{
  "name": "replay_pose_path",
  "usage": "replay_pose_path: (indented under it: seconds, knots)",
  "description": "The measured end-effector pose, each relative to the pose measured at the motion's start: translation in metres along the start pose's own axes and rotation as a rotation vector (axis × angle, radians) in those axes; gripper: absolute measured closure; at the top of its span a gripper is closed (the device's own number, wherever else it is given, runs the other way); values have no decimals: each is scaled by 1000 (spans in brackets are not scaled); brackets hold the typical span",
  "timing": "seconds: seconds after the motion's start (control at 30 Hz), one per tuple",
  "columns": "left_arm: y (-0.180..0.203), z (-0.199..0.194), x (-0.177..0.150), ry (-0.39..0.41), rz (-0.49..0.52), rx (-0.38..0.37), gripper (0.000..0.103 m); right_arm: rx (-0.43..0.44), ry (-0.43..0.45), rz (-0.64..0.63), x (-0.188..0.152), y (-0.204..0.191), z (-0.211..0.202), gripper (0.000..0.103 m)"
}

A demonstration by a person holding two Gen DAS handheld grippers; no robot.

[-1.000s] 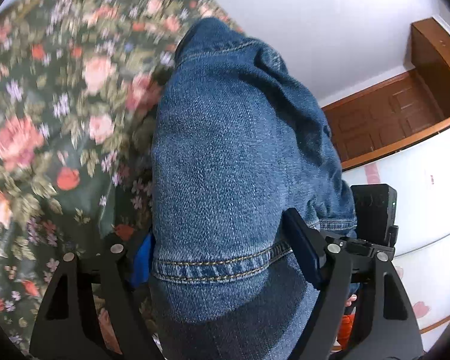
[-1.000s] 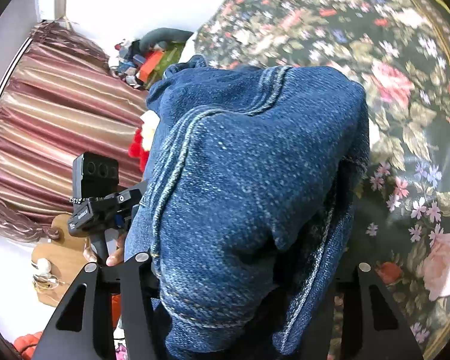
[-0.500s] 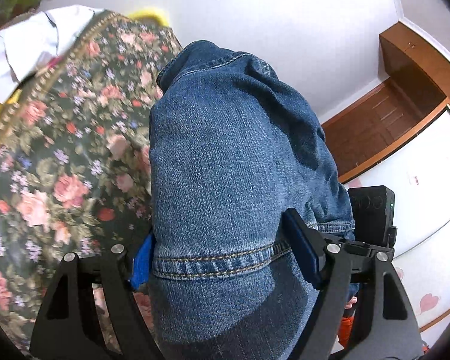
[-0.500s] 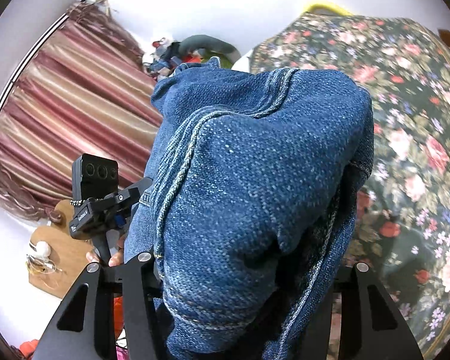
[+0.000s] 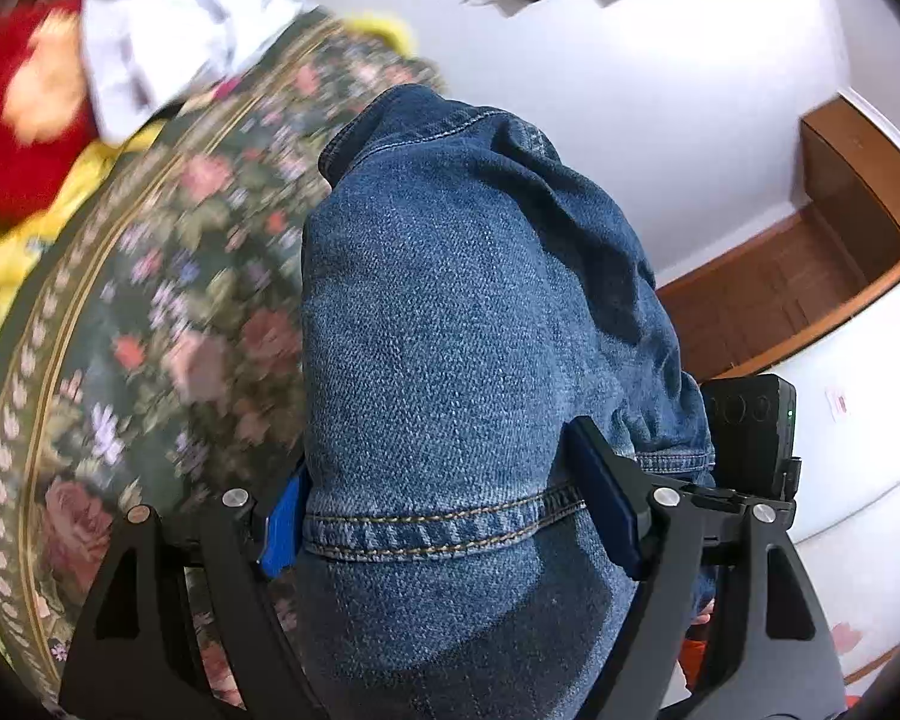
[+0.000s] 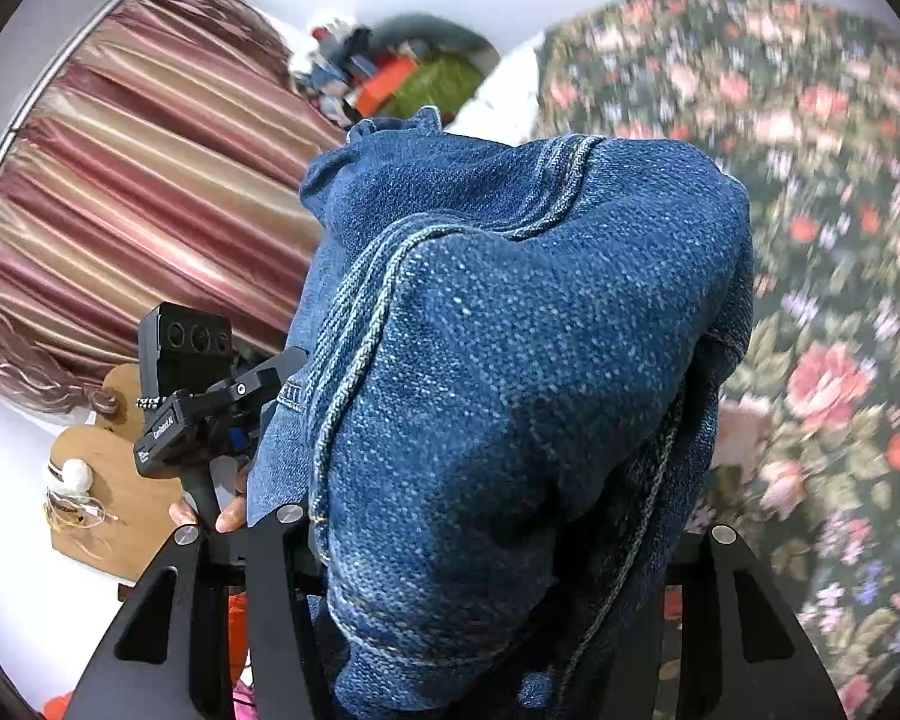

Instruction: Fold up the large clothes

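Midway, we judge: jeans lifted, not yet laid down.
We grip the jeans (image 5: 474, 324) in both tools, the left gripper (image 5: 450, 519) clamped at a stitched hem, the right gripper (image 6: 486, 540) closed on bunched denim, above the floral bedspread (image 5: 150, 312). Folding flat and smoothing remain.

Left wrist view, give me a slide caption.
Left tool clamps the hem of blue jeans above a floral bedspread.

Left hand-held gripper (image 5: 450, 516), right hand-held gripper (image 6: 492, 528) clamped, raised.
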State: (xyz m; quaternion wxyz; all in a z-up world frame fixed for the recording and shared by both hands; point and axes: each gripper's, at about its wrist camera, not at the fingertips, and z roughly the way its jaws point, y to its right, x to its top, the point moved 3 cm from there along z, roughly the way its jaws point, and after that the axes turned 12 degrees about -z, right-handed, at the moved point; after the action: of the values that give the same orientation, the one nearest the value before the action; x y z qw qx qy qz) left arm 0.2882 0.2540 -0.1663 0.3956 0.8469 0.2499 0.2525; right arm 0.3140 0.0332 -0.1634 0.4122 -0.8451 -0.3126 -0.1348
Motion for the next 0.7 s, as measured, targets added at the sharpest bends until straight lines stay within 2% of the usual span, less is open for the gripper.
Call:
replay_pose_path:
  seconds: [0.17,0.27,0.43,0.53,0.6,0.7]
  knots:
    - [-64,28,-2,-56,-100,63,25,4,-102,76,-18,32,57,52]
    - [-92,40,-6,-71,-112,102,25,19,-150,117,-28,50,87,53]
    - [-117,39,-9,-75,-142,44,27,2,-177,81,-29,53,102,51]
    - [-117,36,-14,-69,-121,46,27,-12,-192,104,-31,56,105,45]
    - [-115,33,-16,-61,-100,73,27,-48,-194,112,-31,60,106,32]
    - [-103,17,-22,-26,-50,140,27,-131,-186,80,-36,57,91,25]
